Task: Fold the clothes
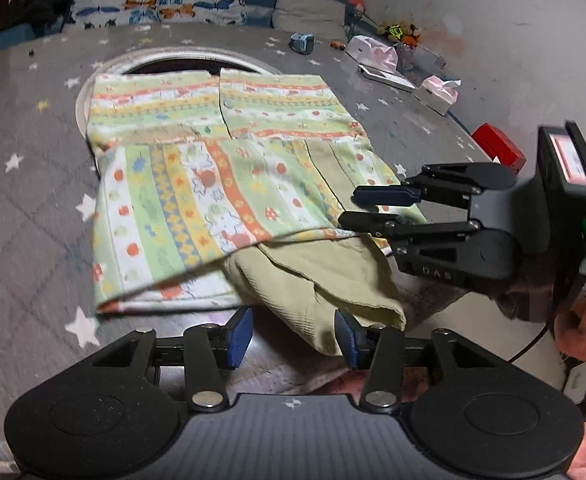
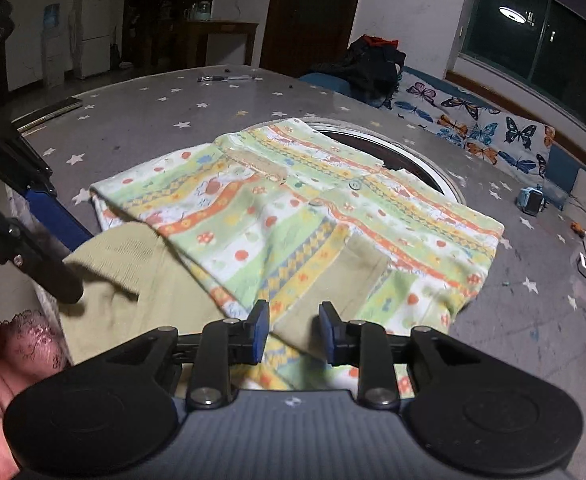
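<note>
Grey star-printed tabletop takes up most of my view, and on it, over a round white-rimmed opening, lies the soft cotton child's garment with green, yellow and orange printed stripes. It sits partly folded, sleeves drawn across the body, with its plain olive-green ribbed cuff trailing toward me off the near edge. I judge it light, limp and not slippery; it will sag wherever I lift it, so two spread holds along one edge suit it better than a single pinch.

My left gripper is released, its blue pads apart, one of them touching the cuff without closing on it. My right gripper is likewise parted and grasps nothing, hovering above the near hem.

Bare table lies to the left and far side, giving room to sweep cloth. On the right near the wall, white tissue packs, a small blue toy and a red box crowd things, so I should fold away from there.
</note>
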Available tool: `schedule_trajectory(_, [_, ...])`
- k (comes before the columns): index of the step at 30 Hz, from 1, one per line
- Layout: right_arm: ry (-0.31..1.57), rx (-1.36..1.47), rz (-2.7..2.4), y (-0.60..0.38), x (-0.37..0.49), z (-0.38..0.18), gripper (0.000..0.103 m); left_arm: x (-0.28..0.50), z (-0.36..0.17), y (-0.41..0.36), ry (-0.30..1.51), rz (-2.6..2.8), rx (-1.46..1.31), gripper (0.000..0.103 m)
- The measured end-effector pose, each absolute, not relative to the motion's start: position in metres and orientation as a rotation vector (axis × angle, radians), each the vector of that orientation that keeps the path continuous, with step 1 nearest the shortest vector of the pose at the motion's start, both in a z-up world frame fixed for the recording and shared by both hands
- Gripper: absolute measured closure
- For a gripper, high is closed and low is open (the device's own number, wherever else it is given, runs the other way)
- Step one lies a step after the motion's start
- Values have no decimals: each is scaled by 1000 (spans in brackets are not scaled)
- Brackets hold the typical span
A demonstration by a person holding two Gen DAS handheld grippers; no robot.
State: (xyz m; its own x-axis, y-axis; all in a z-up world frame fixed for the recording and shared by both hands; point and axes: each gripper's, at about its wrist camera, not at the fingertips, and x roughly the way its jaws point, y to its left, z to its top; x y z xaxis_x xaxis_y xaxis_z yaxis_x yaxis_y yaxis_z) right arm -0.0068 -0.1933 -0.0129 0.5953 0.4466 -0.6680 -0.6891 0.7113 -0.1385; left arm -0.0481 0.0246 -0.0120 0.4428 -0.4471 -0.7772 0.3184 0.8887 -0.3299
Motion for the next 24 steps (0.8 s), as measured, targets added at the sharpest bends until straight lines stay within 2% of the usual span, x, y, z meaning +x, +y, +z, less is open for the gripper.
schedule_trajectory(3, [651, -413, 678, -198, -15, -13, 75, -44, -14, 24, 1013, -502, -173, 87])
schedule_trajectory(5, [653, -416, 677, -202, -20, -13, 73, -42, -13, 25, 1008, -517, -193, 92])
schedule_trajectory(8, [651, -431, 666, -212, -28, -10, 60, -40, -1, 26, 968, -533, -204, 93])
schedule_trajectory(10, [644, -462, 674, -218, -37, -8, 59, -37, 8, 28, 938, -535, -212, 93])
schedule_trajectory(13, [636, -500, 698, -224, -48, -9, 50, -25, 19, 31, 908, -541, -244, 93])
schedule_trajectory(17, [603, -540, 741, -216, -58, -16, 47, -3, 27, 34, 889, -547, -304, 93])
schedule_trajectory(22, [542, -476, 761, -197, -49, -16, 51, 10, 29, 33, 880, -554, -317, 93])
schedule_trajectory(24, [551, -429, 778, -191, -39, -14, 59, 8, 28, 34, 883, -554, -305, 93])
